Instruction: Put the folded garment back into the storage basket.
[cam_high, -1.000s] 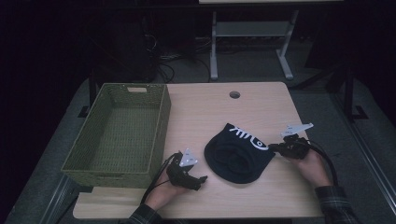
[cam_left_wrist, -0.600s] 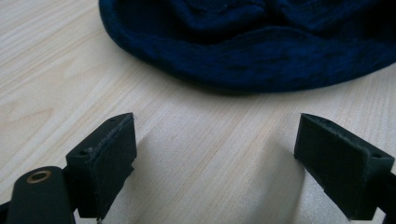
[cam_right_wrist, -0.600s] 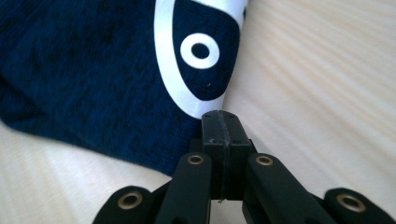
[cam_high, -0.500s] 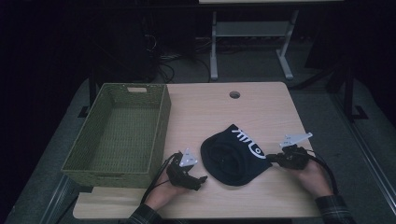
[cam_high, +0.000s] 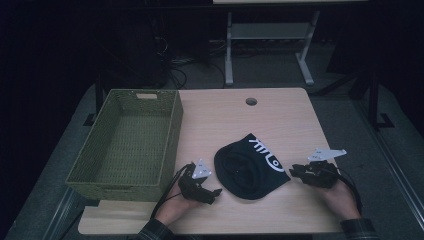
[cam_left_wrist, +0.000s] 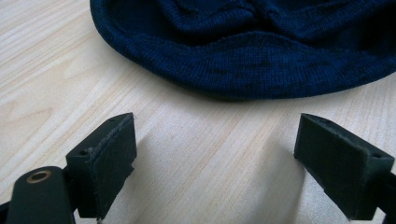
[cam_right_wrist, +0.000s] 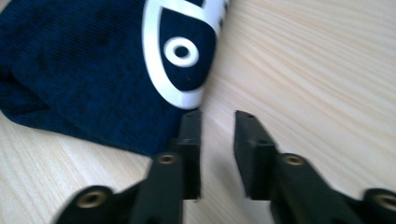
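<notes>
A dark navy knit hat with a white emblem lies flat near the front of the wooden table. My left gripper rests at the hat's front left, jaws wide open; its own view shows the left gripper over bare wood just short of the hat brim. My right gripper sits at the hat's right edge. In the right gripper view the right gripper has jaws that have just been opening, a narrow gap with only table between them, one jaw beside the hat.
A green woven basket stands empty along the table's left side, close to my left hand. A round cable hole is at the far edge. A metal stand is on the floor beyond the table.
My right gripper has drawn back toward the table's near edge and its jaws have parted off the hat's right edge. The hat lies a little flatter. The left gripper has stayed put.
</notes>
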